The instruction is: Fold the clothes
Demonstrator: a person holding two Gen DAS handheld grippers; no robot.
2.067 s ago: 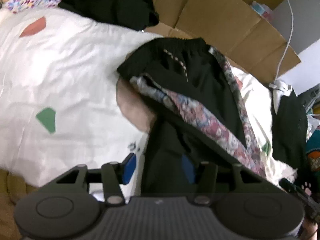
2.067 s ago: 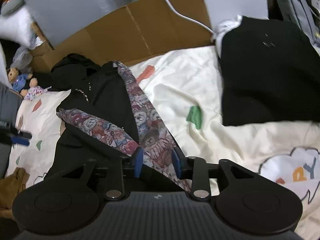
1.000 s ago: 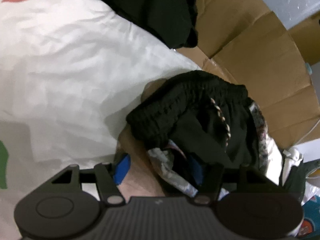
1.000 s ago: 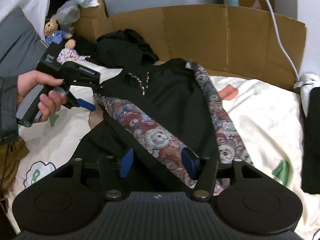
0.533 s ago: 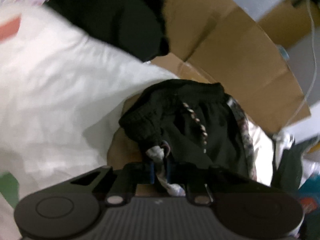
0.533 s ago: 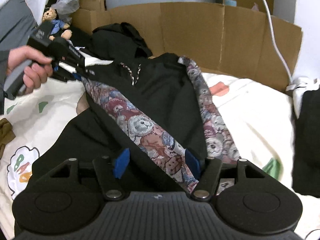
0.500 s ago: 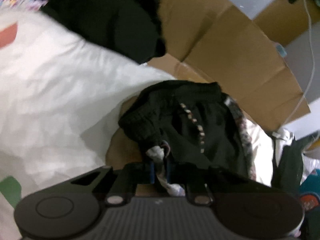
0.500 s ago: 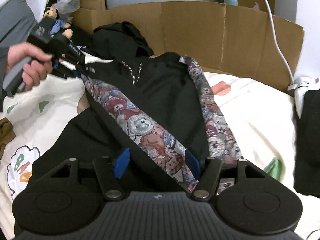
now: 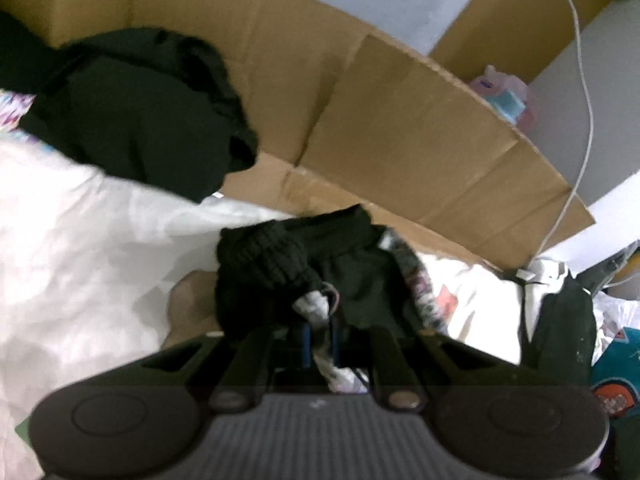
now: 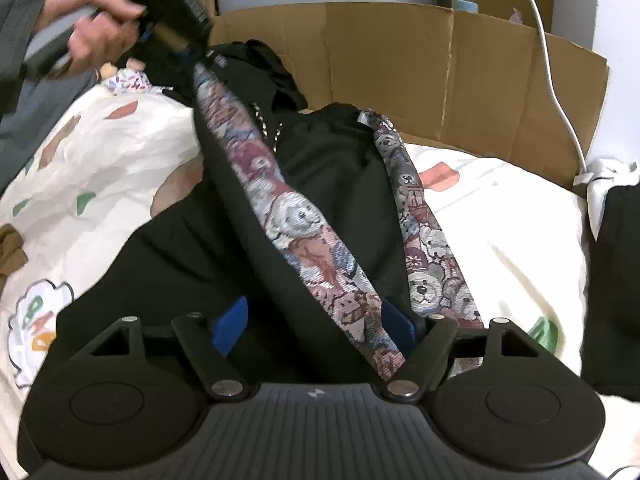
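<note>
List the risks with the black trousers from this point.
1. The left gripper is shut on only a small bunched bit of the black trousers near the waistband; lifting may pull it free.
2. The right gripper is opening with the bear-print stripe between its pads, unpressed, so that end may drop and crease.
3. The drawstring hangs loose and may get folded inside.

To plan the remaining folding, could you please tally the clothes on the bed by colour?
Black: 3 (bear-striped pants, crumpled heap, garment at the right)
Brown: 1 (brown cloth)
Total: 4
</note>
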